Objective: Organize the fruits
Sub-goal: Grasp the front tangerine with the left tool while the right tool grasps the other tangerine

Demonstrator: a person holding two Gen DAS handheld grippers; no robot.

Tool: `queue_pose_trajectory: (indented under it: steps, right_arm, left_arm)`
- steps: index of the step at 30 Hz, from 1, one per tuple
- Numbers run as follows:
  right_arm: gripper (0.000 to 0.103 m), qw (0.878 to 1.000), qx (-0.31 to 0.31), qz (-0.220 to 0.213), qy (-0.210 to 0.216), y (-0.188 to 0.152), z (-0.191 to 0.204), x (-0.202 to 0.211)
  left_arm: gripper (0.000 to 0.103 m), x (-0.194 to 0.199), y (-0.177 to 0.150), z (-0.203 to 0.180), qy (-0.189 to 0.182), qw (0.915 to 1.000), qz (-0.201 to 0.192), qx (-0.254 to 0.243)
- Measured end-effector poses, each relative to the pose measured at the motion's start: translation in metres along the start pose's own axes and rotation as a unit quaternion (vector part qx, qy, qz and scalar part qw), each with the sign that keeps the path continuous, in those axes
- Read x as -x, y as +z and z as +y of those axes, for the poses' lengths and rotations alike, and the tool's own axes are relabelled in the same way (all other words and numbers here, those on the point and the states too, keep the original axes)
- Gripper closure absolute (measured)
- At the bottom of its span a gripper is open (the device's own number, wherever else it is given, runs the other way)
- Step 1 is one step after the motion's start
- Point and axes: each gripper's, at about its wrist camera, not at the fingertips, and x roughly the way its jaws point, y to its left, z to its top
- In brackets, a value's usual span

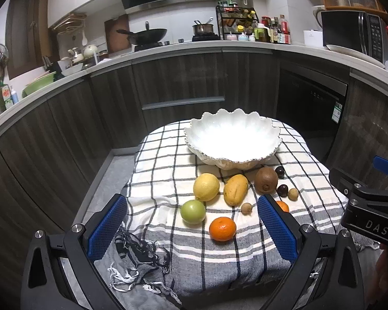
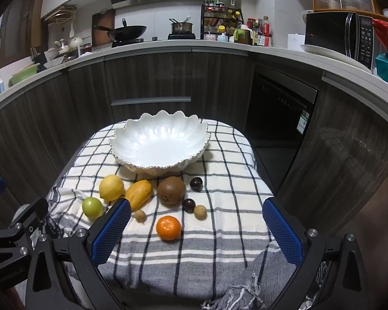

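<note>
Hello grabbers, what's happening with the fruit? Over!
Left gripper and right gripper open, holding nothing. Fruit all on cloth; bowl holds none. Nothing in the way.

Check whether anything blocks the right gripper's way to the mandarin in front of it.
Nothing visible does. The right gripper is open, and the mandarin lies on bare checked cloth between its fingers' line, with the small longans farther back.
</note>
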Motion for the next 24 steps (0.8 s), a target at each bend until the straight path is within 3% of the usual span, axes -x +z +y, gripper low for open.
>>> queue_pose_trajectory:
  steps: [13, 21, 24]
  right_arm:
    - [0.000, 1.000, 0.013, 0.020, 0.001, -0.009, 0.003, -0.031]
    - [0.000, 0.999, 0.010, 0.049, 0.008, -0.014, 0.002, -0.065]
    - [0.000, 0.998, 0.012, 0.059, 0.008, -0.016, 0.004, -0.077]
  left_arm:
    - [0.000, -0.034, -0.012, -0.006, -0.023, 0.9990, 0.032, -0.019]
    - [0.001, -0.071, -0.019, -0.011, -0.049, 0.9966, 0.065, -0.009]
    - [0.006, -0.084, -0.025, -0.010, -0.045, 0.9957, 0.081, 0.003]
